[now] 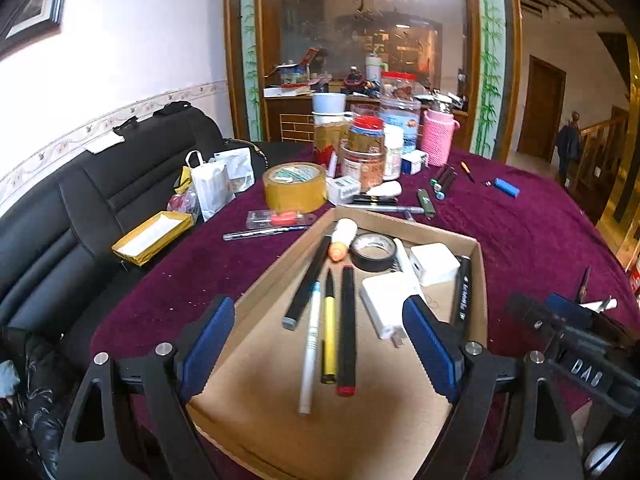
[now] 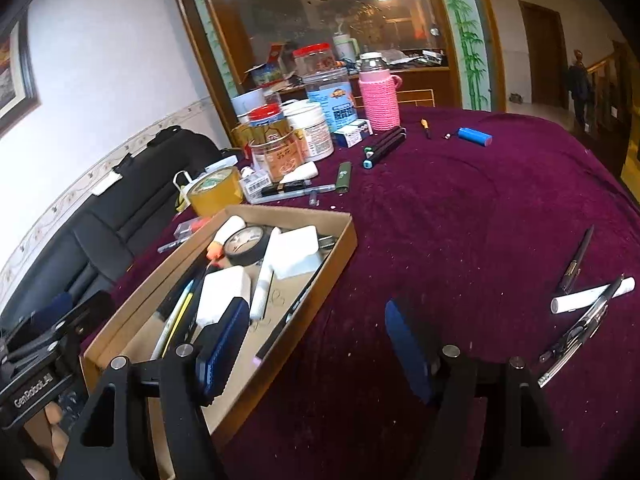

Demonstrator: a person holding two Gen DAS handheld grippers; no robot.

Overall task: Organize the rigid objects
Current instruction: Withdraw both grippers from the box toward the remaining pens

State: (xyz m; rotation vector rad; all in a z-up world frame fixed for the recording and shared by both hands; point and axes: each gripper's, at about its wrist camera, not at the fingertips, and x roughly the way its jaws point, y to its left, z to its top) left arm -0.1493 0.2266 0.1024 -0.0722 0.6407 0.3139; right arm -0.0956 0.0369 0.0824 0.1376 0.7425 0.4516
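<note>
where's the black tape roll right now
The black tape roll lies inside the cardboard box, at its far end, between the orange-tipped glue stick and white charger.

A plush purple cloth [image 1: 520,240] covers the table. The tray [image 1: 260,420] looks like matt brown cardboard. The sofa [image 1: 80,208] is glossy black leather.

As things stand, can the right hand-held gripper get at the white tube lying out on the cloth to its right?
Probably yes. The right hand-held gripper is open and empty, and bare cloth lies between it and the white tube. One snag: a pen lies across the tube, so it may get caught up in the grasp.
</note>
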